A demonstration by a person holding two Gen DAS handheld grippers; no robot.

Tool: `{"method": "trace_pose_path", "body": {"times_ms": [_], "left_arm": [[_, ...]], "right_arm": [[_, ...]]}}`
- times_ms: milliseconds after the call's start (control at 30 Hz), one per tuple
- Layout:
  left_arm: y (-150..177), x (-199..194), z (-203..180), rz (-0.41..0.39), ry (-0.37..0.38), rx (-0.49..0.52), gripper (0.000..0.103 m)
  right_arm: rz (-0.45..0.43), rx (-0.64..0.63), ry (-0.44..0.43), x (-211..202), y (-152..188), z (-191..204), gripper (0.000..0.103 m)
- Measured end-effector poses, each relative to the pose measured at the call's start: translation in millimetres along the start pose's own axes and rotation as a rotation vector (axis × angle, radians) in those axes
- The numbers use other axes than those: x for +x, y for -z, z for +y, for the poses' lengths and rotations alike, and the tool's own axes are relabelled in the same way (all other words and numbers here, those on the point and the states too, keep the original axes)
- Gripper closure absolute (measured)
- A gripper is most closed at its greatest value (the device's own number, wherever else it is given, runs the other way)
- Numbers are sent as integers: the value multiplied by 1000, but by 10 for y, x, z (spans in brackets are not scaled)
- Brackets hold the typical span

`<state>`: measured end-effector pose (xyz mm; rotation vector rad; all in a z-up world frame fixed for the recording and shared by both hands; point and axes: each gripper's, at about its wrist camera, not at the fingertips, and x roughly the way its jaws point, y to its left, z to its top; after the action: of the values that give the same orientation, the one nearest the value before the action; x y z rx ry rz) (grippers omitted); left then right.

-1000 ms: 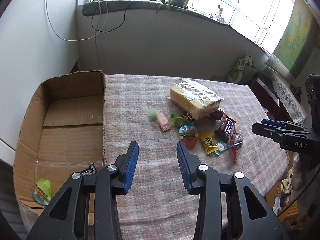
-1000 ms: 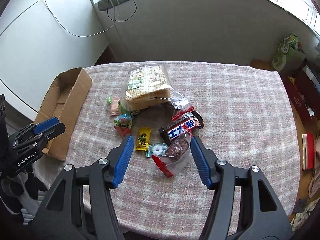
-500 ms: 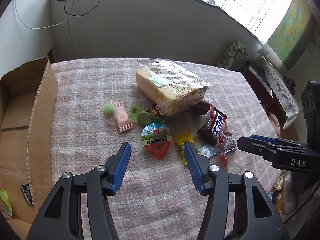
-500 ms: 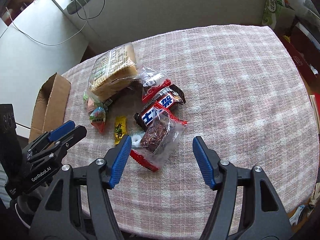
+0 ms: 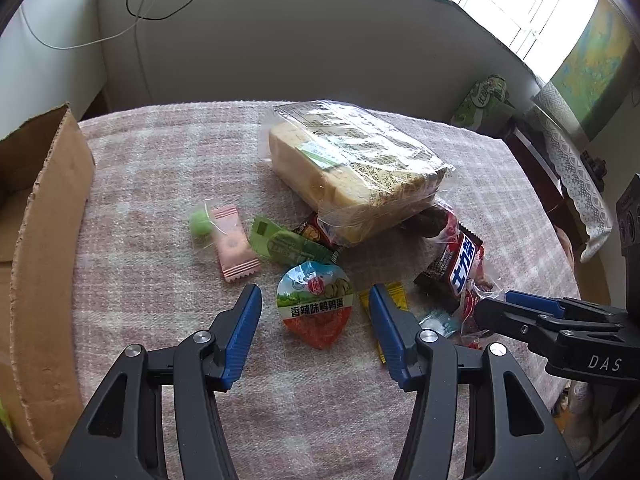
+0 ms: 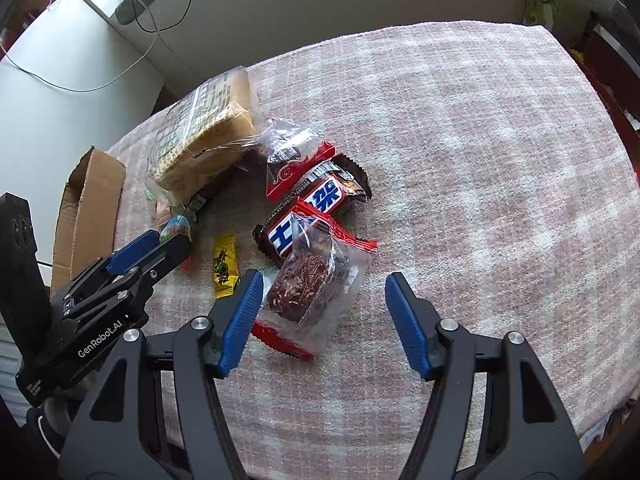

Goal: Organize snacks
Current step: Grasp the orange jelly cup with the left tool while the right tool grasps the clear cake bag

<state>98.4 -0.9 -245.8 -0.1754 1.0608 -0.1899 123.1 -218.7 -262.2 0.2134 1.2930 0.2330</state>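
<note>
In the left wrist view, the left gripper (image 5: 315,304) hangs over the table (image 5: 160,168), which wears a pink plaid cloth. Its jaws have just been opening and now stand apart; a round-lidded cup snack (image 5: 316,306) lies on the cloth between the blue pads, which do not press on it. Beyond it, toward the far edge, sit a pink candy (image 5: 234,246), a green candy (image 5: 200,222) and a green packet (image 5: 288,244), then a bagged loaf of bread (image 5: 352,164) near the middle of the table. A yellow sachet (image 5: 394,296) lies just right of the cup, partly behind the right finger. The cardboard box (image 5: 44,248) stands along the table's left edge. The right gripper (image 5: 520,312) enters from the right, beside a chocolate bar (image 5: 460,268).

In the right wrist view, the right gripper (image 6: 320,304) has its jaws spread wide, gripping nothing. A clear-wrapped chocolate cake (image 6: 308,280) lies on the cloth just inside the left pad, apart from the right one. The chocolate bar (image 6: 316,216) lies partly under the cake's wrapper, with a red packet (image 6: 296,168) and the bread (image 6: 204,136) farther on. The yellow sachet (image 6: 224,264) lies left of the cake. The left gripper (image 6: 160,244) reaches in from the left, in front of the box (image 6: 88,208).
</note>
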Motion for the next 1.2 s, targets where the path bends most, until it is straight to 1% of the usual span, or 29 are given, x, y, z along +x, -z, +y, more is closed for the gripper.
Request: {"method": "trace_pose_path", "body": {"times_ms": [167,233,300,333,400,467,567,667,767,1200], "left_arm": [[13,102,-95,-8,-23,22,49],[24,156,-139,-1,-25,36,57],[30,165,-155,-8,-29,49,60],[29,174,-159,-10,-30,51,64],[24,181,-143,-15,-21,46,64],[22,181,-131,-18,-17,48,64],[35,180,-147,-24,-13,53,65],[45,156,-127,-26,-7,55,65],[50,130,-114,-27,0,56,66],[98,-36,-43,-38,26,45,68]], "right_arm": [[11,5,-1,41,-22,19,37],[17,2,-5,64,-26,35,37],[20,-3,-9,80,-32,48,37],[22,-3,-9,87,-33,53,37],[29,-1,-22,103,-29,60,41],[42,-5,-28,130,-23,84,49],[48,-11,-41,159,3,124,57],[45,-16,-48,152,29,150,60],[42,-23,-50,136,53,165,62],[7,-19,-50,-66,98,99,63]]}}
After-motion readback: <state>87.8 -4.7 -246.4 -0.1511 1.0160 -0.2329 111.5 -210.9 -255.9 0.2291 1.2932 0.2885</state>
